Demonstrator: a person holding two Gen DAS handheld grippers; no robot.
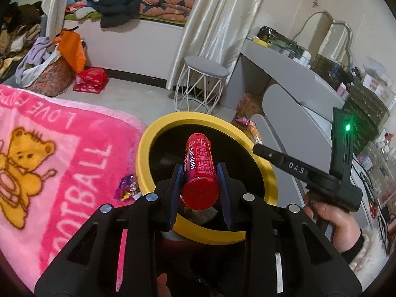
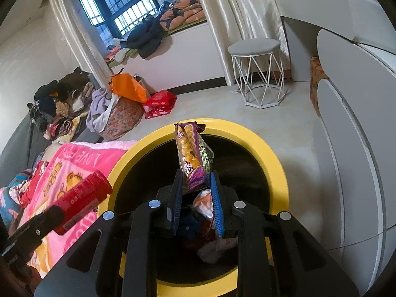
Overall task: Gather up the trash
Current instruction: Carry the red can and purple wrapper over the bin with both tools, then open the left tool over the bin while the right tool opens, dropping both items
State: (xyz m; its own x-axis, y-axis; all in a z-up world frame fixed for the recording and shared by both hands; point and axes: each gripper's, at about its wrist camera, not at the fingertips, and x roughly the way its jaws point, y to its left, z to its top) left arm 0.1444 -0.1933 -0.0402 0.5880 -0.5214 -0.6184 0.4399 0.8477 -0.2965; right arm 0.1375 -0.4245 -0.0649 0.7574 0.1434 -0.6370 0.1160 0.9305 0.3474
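Your left gripper (image 1: pixel 199 175) clamps a red plastic tube (image 1: pixel 200 170); your right gripper (image 2: pixel 196 182) pinches a purple snack packet (image 2: pixel 193 158). Both hang over the yellow-rimmed black bin (image 2: pixel 277 158), whose contents are too dark to identify.

red tube (image 1: pixel 199 170), purple snack wrapper (image 2: pixel 193 158), over yellow-rimmed bin (image 2: pixel 272 153)

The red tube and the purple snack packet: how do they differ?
The red tube is a rigid cylinder; the purple snack packet is soft, crinkled wrapping. The tube sits in the left gripper, the packet in the right gripper. Both are held over the yellow-rimmed bin.
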